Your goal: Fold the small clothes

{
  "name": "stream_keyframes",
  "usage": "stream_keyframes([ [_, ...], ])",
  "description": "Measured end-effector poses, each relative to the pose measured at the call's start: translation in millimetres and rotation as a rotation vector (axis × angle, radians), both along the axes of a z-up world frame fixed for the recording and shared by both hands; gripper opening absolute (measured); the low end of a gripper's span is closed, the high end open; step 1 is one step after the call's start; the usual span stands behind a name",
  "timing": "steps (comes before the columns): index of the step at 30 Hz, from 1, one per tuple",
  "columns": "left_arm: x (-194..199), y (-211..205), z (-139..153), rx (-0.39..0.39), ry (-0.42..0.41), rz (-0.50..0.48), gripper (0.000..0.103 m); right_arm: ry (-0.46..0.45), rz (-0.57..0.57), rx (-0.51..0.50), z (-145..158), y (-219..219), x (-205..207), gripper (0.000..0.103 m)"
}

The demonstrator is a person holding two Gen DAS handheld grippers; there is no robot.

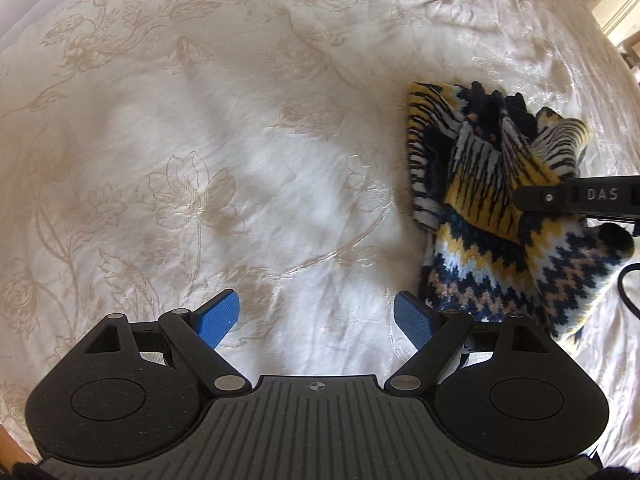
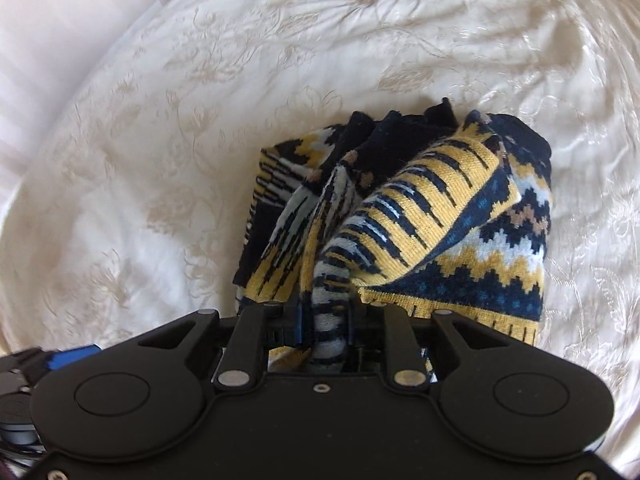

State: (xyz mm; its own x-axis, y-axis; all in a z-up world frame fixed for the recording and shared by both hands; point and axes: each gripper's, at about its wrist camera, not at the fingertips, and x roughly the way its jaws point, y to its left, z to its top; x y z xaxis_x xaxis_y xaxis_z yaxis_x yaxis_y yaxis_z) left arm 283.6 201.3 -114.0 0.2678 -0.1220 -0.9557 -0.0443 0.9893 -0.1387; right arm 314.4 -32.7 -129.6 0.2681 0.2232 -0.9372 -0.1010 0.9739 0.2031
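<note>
Gripping a bunched fold of the navy, yellow and white patterned knit garment [image 2: 400, 208], the right gripper [image 2: 326, 320] is clamped on cloth; folding looks barely begun.
Left gripper [image 1: 316, 322] stands apart, empty, low in its frame over the cream floral-embroidered bedspread [image 1: 200, 160]. Count: one garment, crumpled at right of the left view, none seen folded; two grippers.

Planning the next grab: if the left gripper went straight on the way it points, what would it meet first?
Probably bare bedspread. The open left gripper has nothing between its fingers; the patterned knit lies off to the side.
</note>
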Motion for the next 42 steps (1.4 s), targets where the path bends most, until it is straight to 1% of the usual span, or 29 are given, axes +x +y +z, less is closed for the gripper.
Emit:
stream_keyframes([
  [2, 1.0, 1.2, -0.7, -0.001, 0.003, -0.005, 0.084, -0.006, 0.021, -0.028, -1.9, 9.6, -0.5, 0.036],
  [4, 2.2, 1.7, -2.2, -0.003, 0.009, -0.011, 0.084, -0.011, 0.051, -0.023, -1.2, 18.9, -0.3, 0.047],
  [6, 3.3, 1.8, -2.8, -0.003, 0.014, -0.018, 0.084, -0.041, 0.085, 0.022, 4.5, 23.4, -4.7, 0.047],
  [7, 4.0, 2.2, -2.8, -0.004, 0.016, -0.022, 0.084, -0.061, 0.102, 0.069, 8.7, 23.9, -7.5, 0.047],
  [9, 6.1, 2.3, -2.2, -0.009, 0.017, -0.023, 0.084, -0.098, 0.105, 0.124, 16.6, 21.9, -12.8, 0.047],
  [12, 11.6, 2.7, 0.3, -0.018, 0.011, -0.028, 0.084, -0.157, 0.079, 0.126, 27.8, 10.8, -24.4, 0.047],
  [14, 17.5, 2.0, 4.1, -0.024, 0.000, -0.036, 0.084, -0.187, 0.066, 0.101, 32.1, 0.2, -35.0, 0.047],
  [17, 29.9, -2.6, 10.9, -0.039, -0.017, -0.049, 0.084, -0.218, 0.096, 0.027, 33.0, -10.9, -55.5, 0.047],
  [18, 34.9, -4.9, 12.7, -0.046, -0.021, -0.053, 0.084, -0.223, 0.107, 0.010, 32.2, -13.0, -63.0, 0.048],
  [20, 45.3, -10.1, 16.1, -0.060, -0.030, -0.062, 0.084, -0.233, 0.136, -0.012, 31.0, -12.3, -77.0, 0.054],
  [21, 50.5, -13.6, 17.4, -0.066, -0.034, -0.069, 0.084, -0.244, 0.156, -0.028, 30.5, -9.3, -83.4, 0.056],
  [25, 67.4, -28.2, 21.0, -0.098, -0.035, -0.094, 0.084, -0.307, 0.262, -0.097, 26.6, 10.9, -109.3, 0.056],
  [27, 73.7, -35.0, 22.0, -0.117, -0.031, -0.102, 0.084, -0.338, 0.331, -0.112, 22.8, 26.1, -118.1, 0.058],
  [28, 76.1, -38.0, 22.3, -0.126, -0.029, -0.107, 0.084, -0.350, 0.370, -0.123, 20.1, 33.6, -123.0, 0.060],
  [32, 83.1, -47.5, 19.6, -0.170, -0.001, -0.119, 0.084, -0.373, 0.471, -0.204, 1.0, 63.4, -126.5, 0.061],
  [34, 85.6, -51.1, 18.0, -0.185, 0.014, -0.126, 0.084, -0.378, 0.504, -0.273, -11.2, 74.1, -125.0, 0.060],
  [38, 88.7, -57.0, 13.8, -0.211, 0.043, -0.142, 0.084, -0.399, 0.607, -0.431, -32.2, 85.1, -129.8, 0.057],
  [39, 89.4, -58.7, 12.3, -0.221, 0.050, -0.147, 0.085, -0.401, 0.616, -0.430, -32.8, 83.3, -131.3, 0.040],
  [40, 90.0, -61.3, 10.2, -0.236, 0.059, -0.155, 0.084, -0.396, 0.604, -0.405, -30.5, 79.0, -131.3, 0.014],
  [42, 91.8, -66.6, 4.2, -0.265, 0.079, -0.168, 0.084, -0.382, 0.530, -0.336, -20.8, 65.9, -127.7, 0.014],
])
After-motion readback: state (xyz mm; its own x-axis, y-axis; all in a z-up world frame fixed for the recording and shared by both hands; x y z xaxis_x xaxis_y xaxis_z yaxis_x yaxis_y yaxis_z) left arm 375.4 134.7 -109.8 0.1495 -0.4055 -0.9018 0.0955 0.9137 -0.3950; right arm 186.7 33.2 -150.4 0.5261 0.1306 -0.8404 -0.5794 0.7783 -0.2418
